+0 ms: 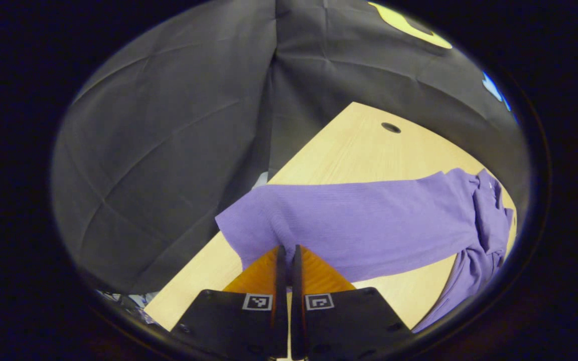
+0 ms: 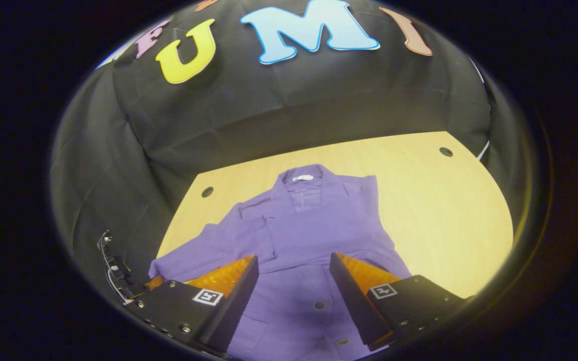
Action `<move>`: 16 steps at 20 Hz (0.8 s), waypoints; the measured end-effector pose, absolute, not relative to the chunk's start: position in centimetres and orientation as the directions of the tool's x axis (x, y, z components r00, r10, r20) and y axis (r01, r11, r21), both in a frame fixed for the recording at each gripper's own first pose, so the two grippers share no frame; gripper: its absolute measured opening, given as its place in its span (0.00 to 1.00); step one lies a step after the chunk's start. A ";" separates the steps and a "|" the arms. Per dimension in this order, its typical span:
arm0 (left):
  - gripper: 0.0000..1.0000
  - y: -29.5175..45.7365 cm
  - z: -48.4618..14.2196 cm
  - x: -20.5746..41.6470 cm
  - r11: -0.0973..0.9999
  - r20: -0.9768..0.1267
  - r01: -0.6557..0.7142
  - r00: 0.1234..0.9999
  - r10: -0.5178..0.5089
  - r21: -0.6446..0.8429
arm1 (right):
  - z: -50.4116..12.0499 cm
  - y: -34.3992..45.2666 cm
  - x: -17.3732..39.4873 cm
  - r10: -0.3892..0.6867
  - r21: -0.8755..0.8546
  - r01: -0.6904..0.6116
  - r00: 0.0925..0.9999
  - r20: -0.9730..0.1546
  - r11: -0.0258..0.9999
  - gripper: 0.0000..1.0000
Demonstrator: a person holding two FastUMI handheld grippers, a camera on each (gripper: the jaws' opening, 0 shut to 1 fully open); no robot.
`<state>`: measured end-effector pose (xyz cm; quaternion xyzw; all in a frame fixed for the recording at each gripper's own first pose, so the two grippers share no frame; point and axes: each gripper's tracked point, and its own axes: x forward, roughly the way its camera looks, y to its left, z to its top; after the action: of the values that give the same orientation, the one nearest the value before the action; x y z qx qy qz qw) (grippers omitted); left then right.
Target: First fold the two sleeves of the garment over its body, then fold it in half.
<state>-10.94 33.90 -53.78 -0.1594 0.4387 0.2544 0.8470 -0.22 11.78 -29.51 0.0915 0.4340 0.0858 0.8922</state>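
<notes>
Left gripper [image 1: 287, 249] clenched on soft, light purple sleeve [image 1: 349, 220] edge at its tips; right gripper [image 2: 293, 260] released above garment [image 2: 309, 225] body.

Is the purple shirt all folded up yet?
Not yet. The purple shirt lies spread on the table, one sleeve stretched sideways, pinched by the left gripper.
</notes>
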 end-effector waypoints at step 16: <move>0.07 25.8 -41.1 1.0 0.912 -0.688 -0.397 0.690 0.225 -0.100 | -27.8 5.0 -1.3 0.199 0.275 0.013 0.656 -0.728 0.961 0.90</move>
<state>1.01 25.80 -41.11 -0.1213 0.3546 0.1706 0.9113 -1.33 5.04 -27.80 0.1290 0.4113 0.0516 0.9008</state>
